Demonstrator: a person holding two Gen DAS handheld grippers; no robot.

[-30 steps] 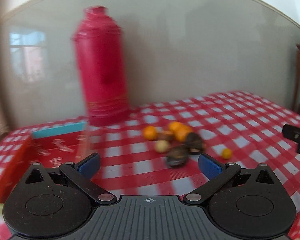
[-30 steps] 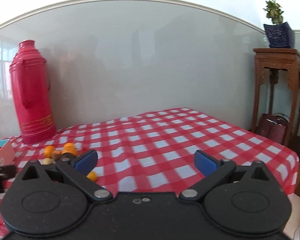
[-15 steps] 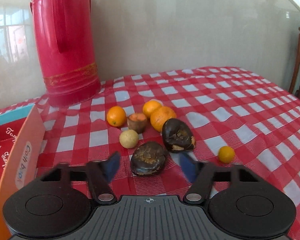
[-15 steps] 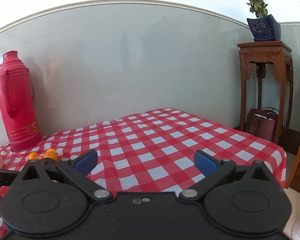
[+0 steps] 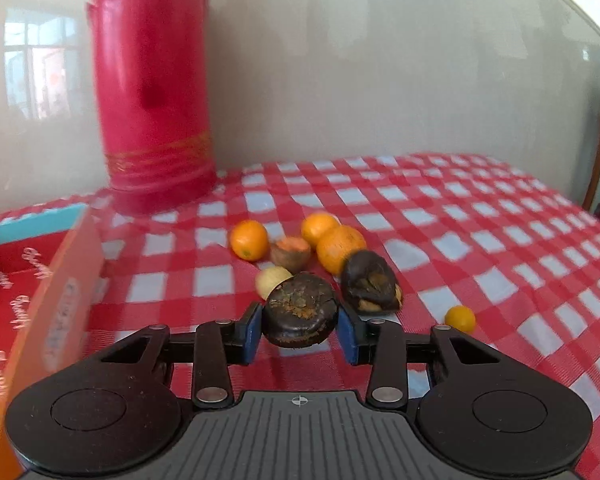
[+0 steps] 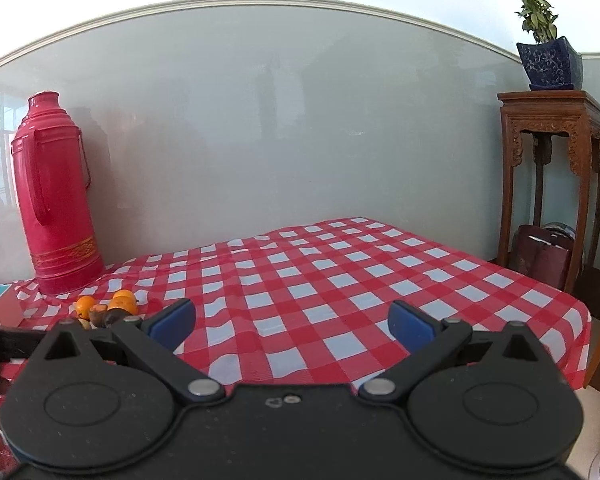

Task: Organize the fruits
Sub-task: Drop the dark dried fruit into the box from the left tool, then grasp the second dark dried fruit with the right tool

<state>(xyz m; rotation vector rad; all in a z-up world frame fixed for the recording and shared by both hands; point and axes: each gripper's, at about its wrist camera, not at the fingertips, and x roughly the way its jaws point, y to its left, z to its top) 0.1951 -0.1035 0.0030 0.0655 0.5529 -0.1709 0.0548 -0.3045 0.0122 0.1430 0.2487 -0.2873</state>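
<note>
So the left gripper (image 5: 299,334) was wide open a second ago, hanging back from the pile, and now it's come in low with its jaws closing around the dark, shrivelled fruit (image 5: 301,309). Both blue pads (image 5: 253,333) look right against its sides, so I'd call that a grip, or about as near as it gets. That's the pick step basically underway.

The fruit sits at the near side of the little pile, toward the left end of the table (image 5: 480,240), not far from the back edge where the red thermos (image 5: 152,92) stands. The oranges (image 5: 249,240) and a second dark fruit (image 5: 370,282) are just behind it. The red box (image 5: 40,300) at the left edge is probably where it's headed.

The left gripper points down at a shallow angle. The right gripper (image 6: 292,324) sits nearly level, spread wide, nothing in it, aimed over bare cloth.
</note>
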